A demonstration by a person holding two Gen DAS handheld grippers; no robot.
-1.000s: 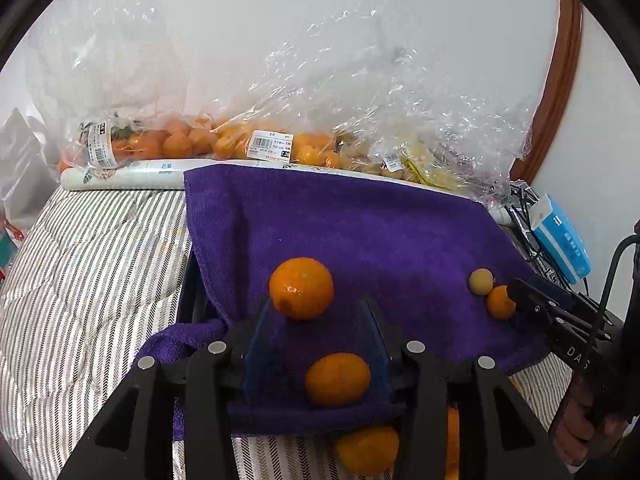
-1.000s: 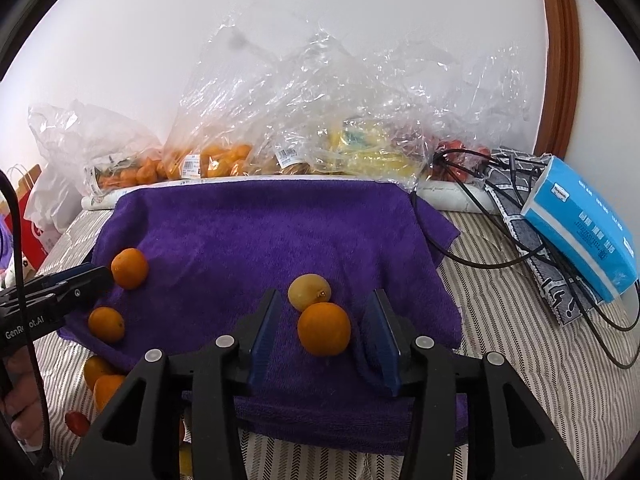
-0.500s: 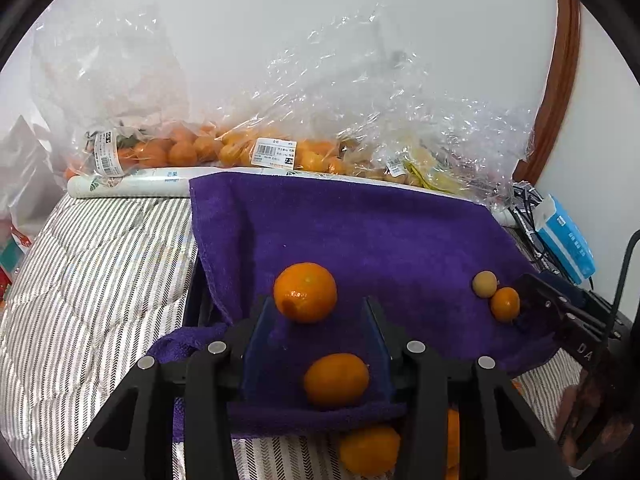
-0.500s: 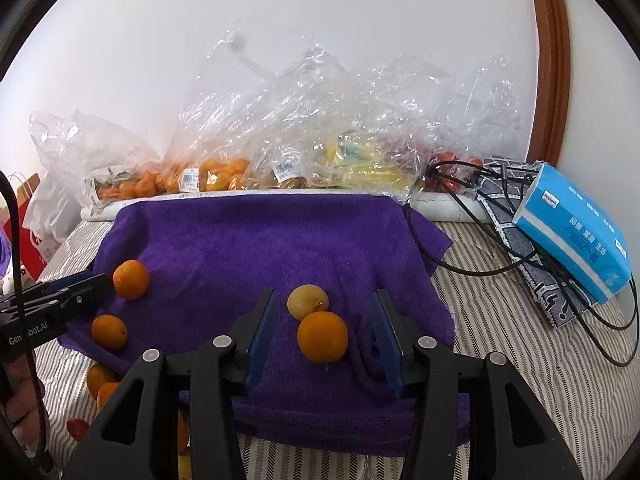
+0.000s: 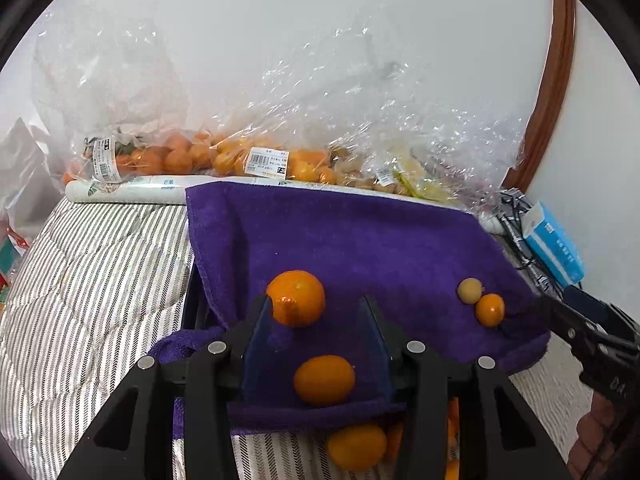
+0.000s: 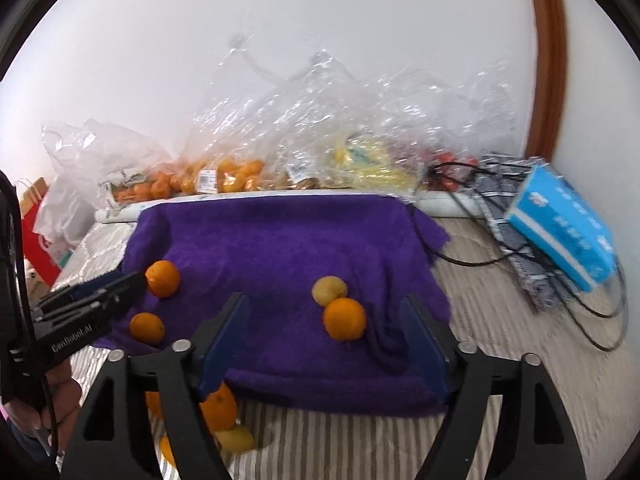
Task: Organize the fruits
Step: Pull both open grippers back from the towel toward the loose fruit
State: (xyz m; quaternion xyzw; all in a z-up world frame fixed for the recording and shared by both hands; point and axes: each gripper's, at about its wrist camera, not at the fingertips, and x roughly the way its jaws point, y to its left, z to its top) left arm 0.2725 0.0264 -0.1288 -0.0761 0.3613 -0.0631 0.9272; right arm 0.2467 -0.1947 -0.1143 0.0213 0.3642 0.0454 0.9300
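- Your right gripper (image 6: 326,322) has just been opening its fingers, and now they stand wide; the orange fruit (image 6: 344,318) lies between them on the purple towel (image 6: 280,240), and nothing presses on it
- That orange fruit touches a small yellow fruit (image 6: 329,289) just behind it, so this looks like the step of letting go after putting the two side by side
- Your left gripper (image 5: 316,320) has its fingers narrow but not shut; they hold nothing
- One orange (image 5: 324,380) lies on the towel between the left fingers without touching them, and a bigger orange (image 5: 296,298) sits at the tip of the left-hand finger
- More loose fruit (image 5: 356,446) lies on the striped bed (image 5: 88,280) just under the near edge of the towel, so the sorting looks far from done
- Next, you probably want to lift the right gripper clear without bumping the pair, since round fruit rolls easily on soft cloth
- Then you can go for one of the loose fruits by the towel edge
- You can read "GenRobot.AI" on the side of the left gripper in the right wrist view
- The clear bags (image 5: 280,160) by the wall have white price labels (image 5: 267,161) with bar codes, but the print is too small to read
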